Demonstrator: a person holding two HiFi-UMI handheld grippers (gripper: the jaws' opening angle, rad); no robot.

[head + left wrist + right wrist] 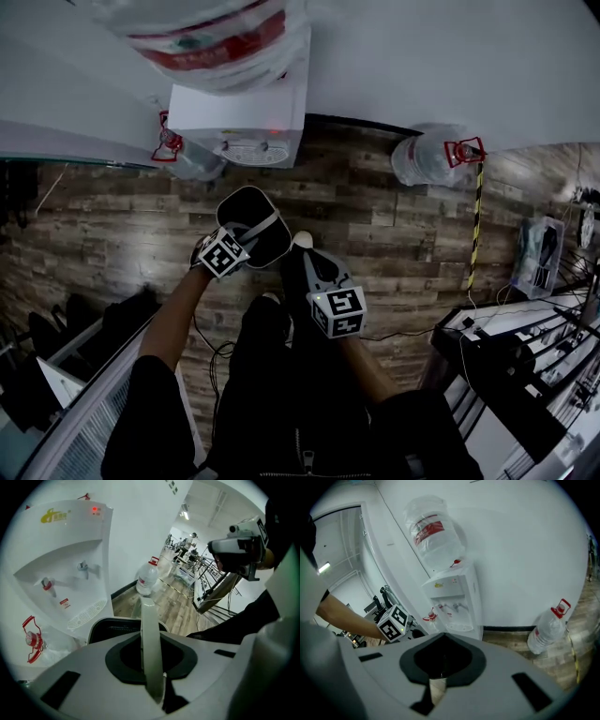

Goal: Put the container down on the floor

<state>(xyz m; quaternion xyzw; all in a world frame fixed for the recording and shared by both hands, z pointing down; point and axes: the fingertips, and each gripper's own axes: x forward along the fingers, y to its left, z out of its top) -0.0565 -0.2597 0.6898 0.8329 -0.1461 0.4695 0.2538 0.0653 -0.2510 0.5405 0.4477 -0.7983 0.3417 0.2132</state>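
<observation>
Above the wood-plank floor (94, 225), before the water dispenser (246, 122), my left gripper (152, 672) pinches the handle (150, 630) of the black container (267, 239), its inside dark, while my right gripper (439, 667) stays out of it, fingers pressed together, empty.

A water dispenser (246, 117) stands near, seemingly, a bottle (422, 161).

No text reads clearly anywhere. Water dispenser (61, 564) has a yellow logo (55, 515) at its top front, characters too stylised and small to make out. A small red-and-white sticker (64, 603) sits below the taps, print illegible. The big bottle (433, 531) on top carries a red label band (429, 528), lettering blurred. The marker cubes (223, 253) (337, 312) show black-and-white square codes only, no letters or numbers.
</observation>
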